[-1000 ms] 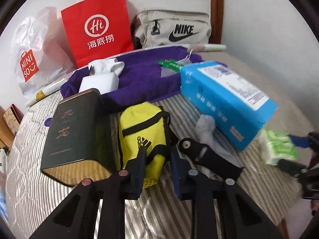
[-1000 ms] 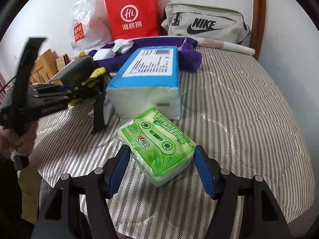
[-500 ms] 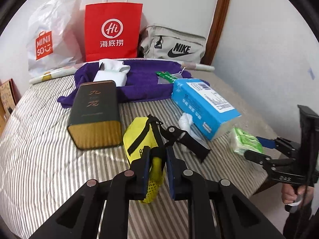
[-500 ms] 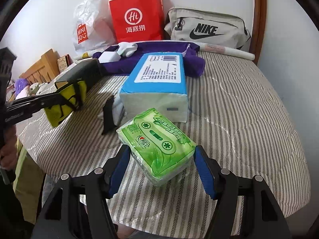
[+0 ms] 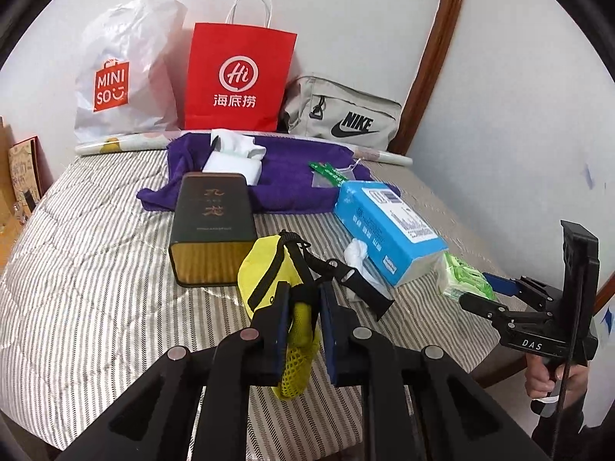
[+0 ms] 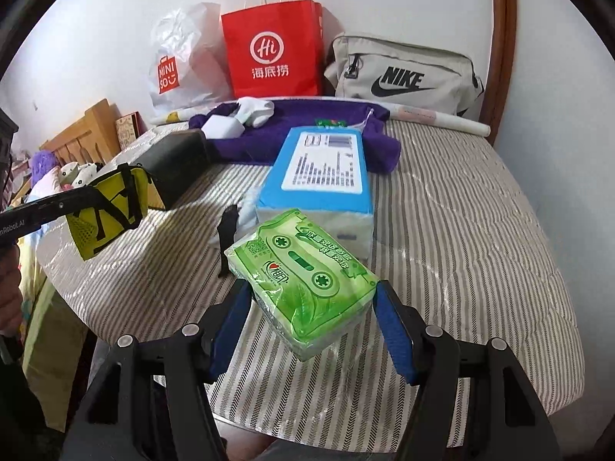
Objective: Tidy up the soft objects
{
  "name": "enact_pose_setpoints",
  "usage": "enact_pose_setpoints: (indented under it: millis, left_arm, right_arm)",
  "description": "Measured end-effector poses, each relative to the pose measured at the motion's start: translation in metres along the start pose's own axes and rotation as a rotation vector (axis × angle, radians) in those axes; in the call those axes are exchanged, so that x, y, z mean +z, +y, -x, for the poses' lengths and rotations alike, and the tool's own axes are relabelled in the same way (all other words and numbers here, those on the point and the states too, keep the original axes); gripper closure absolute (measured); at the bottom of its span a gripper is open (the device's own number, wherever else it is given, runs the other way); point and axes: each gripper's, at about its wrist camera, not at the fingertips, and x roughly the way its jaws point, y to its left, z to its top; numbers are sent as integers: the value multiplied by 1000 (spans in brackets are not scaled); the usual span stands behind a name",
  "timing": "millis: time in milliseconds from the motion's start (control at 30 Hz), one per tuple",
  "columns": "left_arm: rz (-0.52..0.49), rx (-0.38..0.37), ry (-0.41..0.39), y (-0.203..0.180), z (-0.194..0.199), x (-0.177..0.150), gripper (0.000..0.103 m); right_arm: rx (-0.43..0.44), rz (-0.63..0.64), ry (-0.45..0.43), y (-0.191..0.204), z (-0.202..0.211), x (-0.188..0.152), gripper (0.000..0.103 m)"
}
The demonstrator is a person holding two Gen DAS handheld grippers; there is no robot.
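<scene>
While the left gripper (image 5: 303,320) is seen nearest in its own view, its jaws are clenched on the yellow pouch (image 5: 271,269), which is held above the striped bed (image 5: 96,269) and hangs free, as the right wrist view also shows (image 6: 111,211). These jaws have just been closing on it. The right gripper (image 6: 309,320) is grasping the green tissue pack (image 6: 307,272) at its 2 sides, and the pack is lifted a little over the near edge of the bed. Just behind the pack, the blue tissue box (image 6: 319,176) is laid on the bed, with a white sock (image 5: 357,253) and a black strap piece (image 5: 365,292) beside it. A dark box (image 5: 211,223) is placed to the left. Farther back, a purple towel (image 5: 284,180) is spread. Against the wall, a white plastic bag (image 5: 123,77), a red paper bag (image 5: 238,80) and a grey bag (image 5: 346,119) are standing.
</scene>
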Motion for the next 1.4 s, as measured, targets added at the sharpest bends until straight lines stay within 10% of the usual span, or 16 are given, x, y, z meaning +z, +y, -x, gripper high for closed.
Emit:
enact_pose_setpoints:
  millis: [833,1400]
  left_arm:
    - [27,116,-43,37,9,72,88]
    - [51,95,12,62,-57,129,88]
  right_arm:
    - [18,-21,-90,-6,-7,109,38]
    - [12,-17,-50,-8,-77,165,38]
